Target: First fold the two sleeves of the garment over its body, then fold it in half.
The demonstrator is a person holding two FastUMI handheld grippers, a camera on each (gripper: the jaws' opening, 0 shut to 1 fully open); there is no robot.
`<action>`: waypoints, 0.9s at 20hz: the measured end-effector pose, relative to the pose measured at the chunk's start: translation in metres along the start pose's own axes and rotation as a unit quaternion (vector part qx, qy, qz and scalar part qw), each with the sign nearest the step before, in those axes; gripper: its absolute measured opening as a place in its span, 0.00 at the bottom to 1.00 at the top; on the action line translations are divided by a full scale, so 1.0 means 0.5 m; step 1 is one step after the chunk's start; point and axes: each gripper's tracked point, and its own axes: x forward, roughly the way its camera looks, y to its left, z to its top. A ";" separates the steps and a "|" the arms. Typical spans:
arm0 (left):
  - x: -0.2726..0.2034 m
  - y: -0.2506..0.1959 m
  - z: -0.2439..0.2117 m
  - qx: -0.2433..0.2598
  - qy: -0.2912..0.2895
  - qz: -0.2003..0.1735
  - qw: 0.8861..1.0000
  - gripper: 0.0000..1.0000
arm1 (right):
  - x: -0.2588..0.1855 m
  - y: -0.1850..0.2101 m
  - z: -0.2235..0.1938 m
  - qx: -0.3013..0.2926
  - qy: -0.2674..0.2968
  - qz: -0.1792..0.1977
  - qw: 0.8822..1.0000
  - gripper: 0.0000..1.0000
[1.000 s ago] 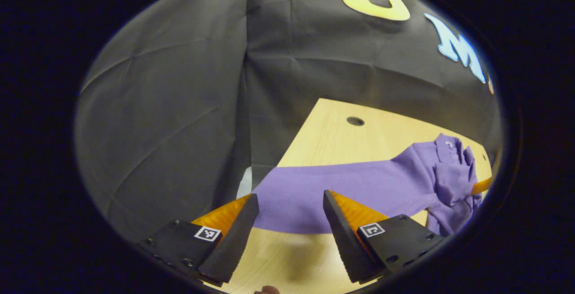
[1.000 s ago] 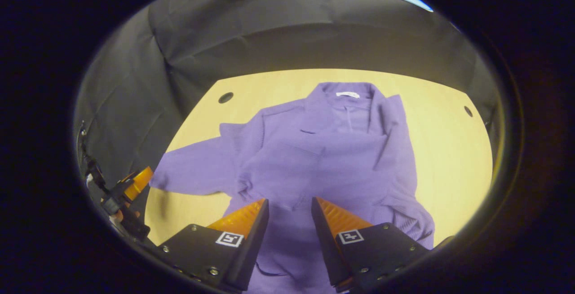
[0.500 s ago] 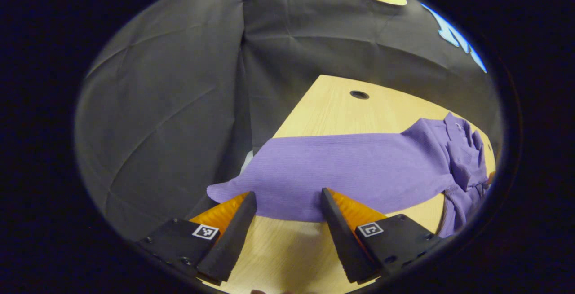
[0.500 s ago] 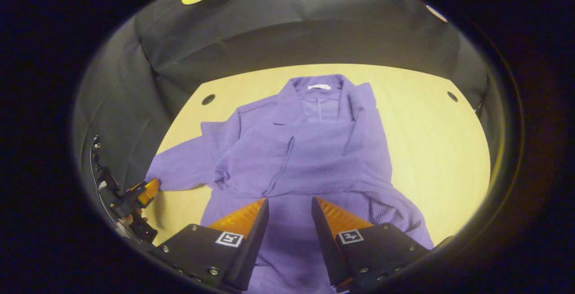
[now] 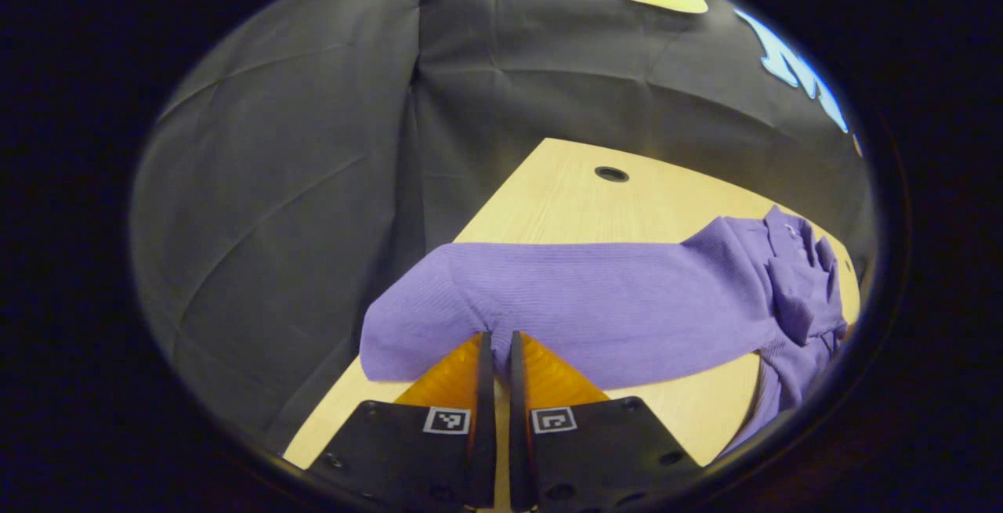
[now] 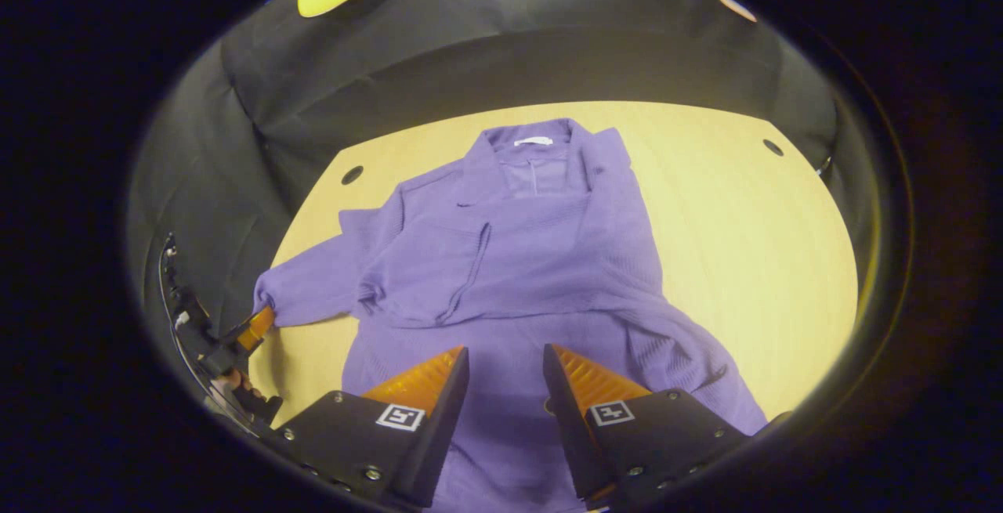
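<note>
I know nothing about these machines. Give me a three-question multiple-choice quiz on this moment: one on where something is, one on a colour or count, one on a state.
1. Where does the left gripper meet the garment?
A. at the collar
B. at the end of the outstretched sleeve
C. at the bottom hem

2. What colour is the garment?
A. purple
B. green
C. white

3. How does the right gripper stand?
A. shut on the collar
B. shut on the table edge
C. open above the garment's lower body

Answers:
1. B: in the left gripper view its fingers are closed together at the sleeve end, near the table edge.
2. A: the fabric is purple in both views.
3. C: in the right gripper view a clear gap separates its fingers, with fabric lying flat behind them.
</note>
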 end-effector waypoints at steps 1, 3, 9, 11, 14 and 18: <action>-0.002 0.000 0.005 0.000 0.003 0.003 1.000 0.07 | -0.003 -0.004 -0.002 0.004 0.000 0.001 1.000 0.62; -0.001 -0.001 0.007 -0.001 0.006 0.006 1.000 0.07 | -0.008 -0.013 -0.002 0.010 -0.004 0.002 1.000 0.62; -0.016 -0.036 0.030 0.025 0.011 0.018 0.999 0.07 | -0.028 -0.054 0.007 0.032 -0.018 -0.006 0.999 0.62; -0.030 -0.070 0.065 0.025 -0.003 0.006 1.000 0.07 | -0.034 -0.069 0.006 0.042 -0.023 -0.007 0.999 0.62; -0.046 -0.141 0.121 0.033 -0.025 -0.017 0.999 0.07 | -0.047 -0.091 -0.004 0.054 -0.026 -0.009 0.998 0.62; -0.071 -0.296 0.199 0.056 -0.058 -0.066 0.995 0.07 | -0.069 -0.138 -0.024 0.081 -0.032 -0.013 0.996 0.62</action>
